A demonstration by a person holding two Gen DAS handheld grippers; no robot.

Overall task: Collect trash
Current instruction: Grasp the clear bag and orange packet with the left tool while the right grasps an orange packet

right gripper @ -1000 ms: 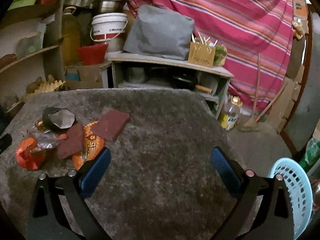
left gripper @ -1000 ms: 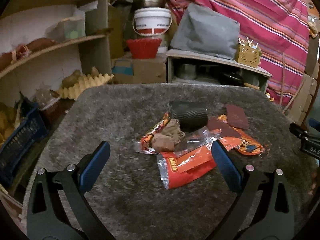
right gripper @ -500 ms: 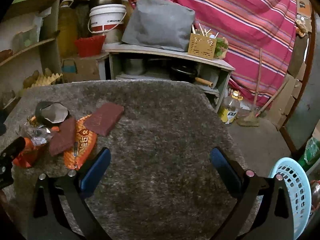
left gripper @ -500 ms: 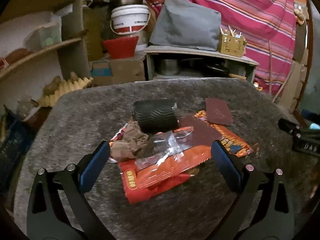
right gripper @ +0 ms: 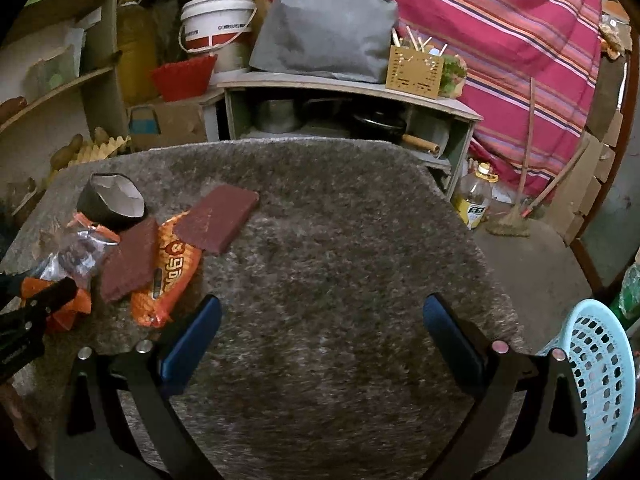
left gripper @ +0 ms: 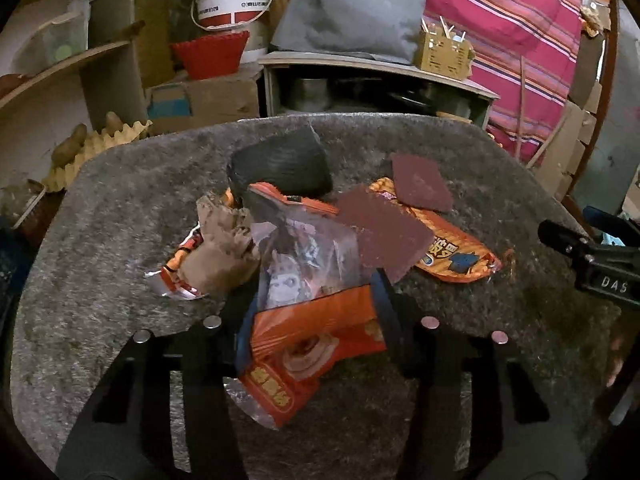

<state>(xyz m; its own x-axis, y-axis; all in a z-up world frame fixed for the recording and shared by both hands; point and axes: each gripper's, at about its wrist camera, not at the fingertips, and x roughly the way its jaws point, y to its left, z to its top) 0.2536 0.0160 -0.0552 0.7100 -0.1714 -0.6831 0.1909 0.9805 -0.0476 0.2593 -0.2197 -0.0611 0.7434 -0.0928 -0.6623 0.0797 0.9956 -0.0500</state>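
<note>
We see the grey rug (left gripper: 120, 208) filling mid-frame, trash heaped at its centre. The left gripper (left gripper: 308, 320) has just been closing; its jaws now pinch the red snack wrapper (left gripper: 312, 344) at lower centre. The right gripper (right gripper: 320, 332) hangs wide and empty. Risk: the slick foil may slip, or drag the overlapping clear bag (left gripper: 308, 256) along.

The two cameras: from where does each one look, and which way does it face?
Left wrist: on the left gripper, looking down at the trash pile; its jaws, just closing, pinch the red snack wrapper.
Right wrist: on the right gripper, open over bare grey mat.
Shared: black cup, orange wrapper, white bucket.
</note>
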